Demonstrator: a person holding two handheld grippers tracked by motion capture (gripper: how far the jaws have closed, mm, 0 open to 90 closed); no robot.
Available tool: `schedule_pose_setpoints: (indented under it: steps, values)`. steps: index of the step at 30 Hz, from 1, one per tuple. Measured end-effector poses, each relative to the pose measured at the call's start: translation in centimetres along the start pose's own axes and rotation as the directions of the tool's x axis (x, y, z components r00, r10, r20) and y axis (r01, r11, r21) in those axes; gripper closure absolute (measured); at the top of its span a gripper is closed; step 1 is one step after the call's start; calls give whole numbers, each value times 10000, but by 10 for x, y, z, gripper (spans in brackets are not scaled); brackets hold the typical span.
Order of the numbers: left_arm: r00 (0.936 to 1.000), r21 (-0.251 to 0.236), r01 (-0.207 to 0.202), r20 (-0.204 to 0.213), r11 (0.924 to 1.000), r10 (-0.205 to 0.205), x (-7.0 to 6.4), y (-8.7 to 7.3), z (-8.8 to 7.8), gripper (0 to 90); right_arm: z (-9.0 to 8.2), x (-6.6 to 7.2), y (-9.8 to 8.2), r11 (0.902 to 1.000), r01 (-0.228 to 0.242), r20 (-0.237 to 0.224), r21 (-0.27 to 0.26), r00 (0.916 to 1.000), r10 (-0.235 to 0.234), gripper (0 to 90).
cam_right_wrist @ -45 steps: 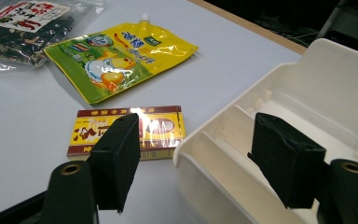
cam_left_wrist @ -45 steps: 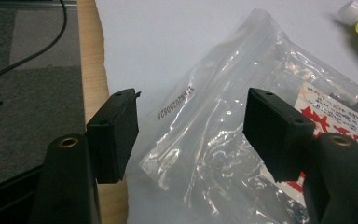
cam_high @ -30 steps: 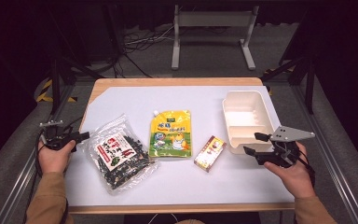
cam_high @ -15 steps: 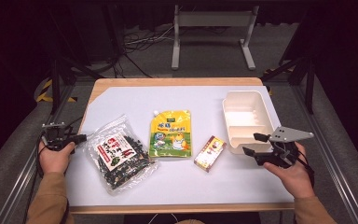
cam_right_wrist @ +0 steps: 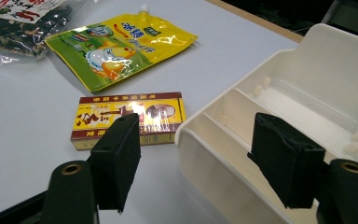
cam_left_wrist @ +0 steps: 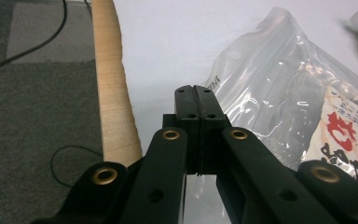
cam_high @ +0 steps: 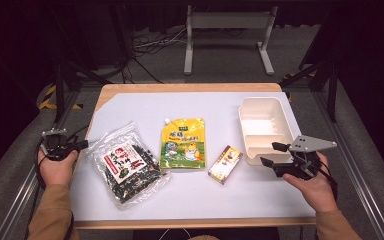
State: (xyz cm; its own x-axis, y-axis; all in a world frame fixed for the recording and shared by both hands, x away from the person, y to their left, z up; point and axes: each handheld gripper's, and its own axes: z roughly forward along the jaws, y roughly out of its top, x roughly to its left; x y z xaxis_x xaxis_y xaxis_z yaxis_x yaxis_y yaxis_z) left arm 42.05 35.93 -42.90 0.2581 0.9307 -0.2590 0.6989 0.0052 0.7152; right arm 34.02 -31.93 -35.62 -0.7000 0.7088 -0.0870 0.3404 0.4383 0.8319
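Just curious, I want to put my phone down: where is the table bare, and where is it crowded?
Bare: the far strip behind the yellow pouch, up to the tray, and the near strip before the small box. Crowded: the middle row, where the seaweed bag, pouch, box and tray lie close together.

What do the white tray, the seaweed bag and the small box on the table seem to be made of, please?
The tray looks like moulded plastic with a smooth, matt cream finish, thin walls and rounded dividers. The seaweed bag appears to be clear glossy plastic film, which creases and throws bright reflections. The small box is probably printed card under shiny wrap, judging by its sharp edges and glare.
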Motion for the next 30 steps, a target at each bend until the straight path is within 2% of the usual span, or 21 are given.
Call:
schedule_pose_setpoints:
  steps: [5,9,14,19,20,21,24,26,29,30]
  values:
    - [9995,-343,-303,-9,9990,303,-12,8,-20,900,-1,0,1,10000,10,32,-21,10000,-9,329]
    - [9973,-710,-728,-27,9948,728,-23,13,-39,900,-1,0,4,9999,102,27,-91,9999,-102,330]
    - [9915,-1316,-1279,56,9830,1298,-41,18,-65,900,2,1,8,9999,116,-83,-123,9999,-117,330]
    - [9803,-2047,-1873,233,9607,1961,-62,21,-90,900,8,3,13,9997,221,-237,-136,9995,-225,332]
    - [9803,-2047,-1873,233,9607,1961,-62,21,-90,900,8,3,13,9997,221,-237,-136,9995,-225,332]
    - [9769,-2212,-2010,265,9543,2119,-66,21,-95,900,9,3,14,9995,277,-276,-142,9992,-281,332]
    - [9708,-2529,-2164,471,9430,2354,-75,22,-105,900,12,5,17,9992,362,-369,-158,9986,-367,333]
    - [9642,-2714,-2328,611,9339,2581,-82,22,-113,900,13,6,18,9992,384,-424,-123,9983,-389,336]
    - [9485,-3091,-2605,947,9146,3022,-91,23,-126,900,15,7,20,9991,419,-497,-106,9979,-424,339]
    - [9453,-3177,-2637,1029,9108,3096,-94,23,-128,900,16,8,21,9989,452,-535,-117,9975,-458,340]
